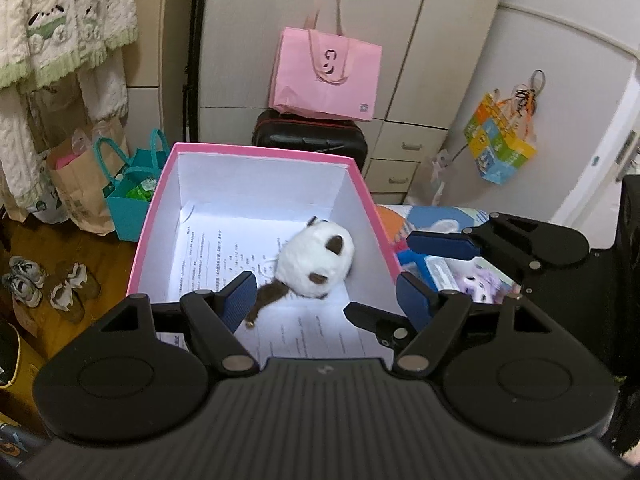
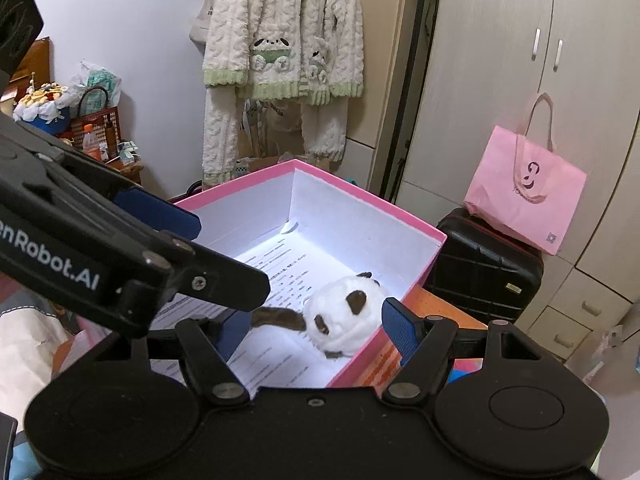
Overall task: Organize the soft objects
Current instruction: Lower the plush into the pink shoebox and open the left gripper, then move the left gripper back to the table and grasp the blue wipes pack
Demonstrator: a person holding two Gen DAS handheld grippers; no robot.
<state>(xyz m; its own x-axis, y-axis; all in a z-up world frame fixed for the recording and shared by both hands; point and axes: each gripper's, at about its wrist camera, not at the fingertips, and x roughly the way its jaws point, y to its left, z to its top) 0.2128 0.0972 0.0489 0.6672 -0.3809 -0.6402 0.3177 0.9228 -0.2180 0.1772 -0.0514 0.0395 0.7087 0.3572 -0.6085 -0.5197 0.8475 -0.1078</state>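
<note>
With the plush panda (image 1: 316, 264) lying on printed sheets inside the pink box (image 1: 152, 216), we hold both left tongs (image 1: 326, 294) and right tongs (image 2: 308, 330) wide open and empty, apparently ready to fetch another soft item.

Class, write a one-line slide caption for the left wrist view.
Open left tool hovers over a pink box where a white-and-brown plush toy lies on printed paper.

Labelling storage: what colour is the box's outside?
Pink box, white inside; the right wrist view shows it best.
</note>
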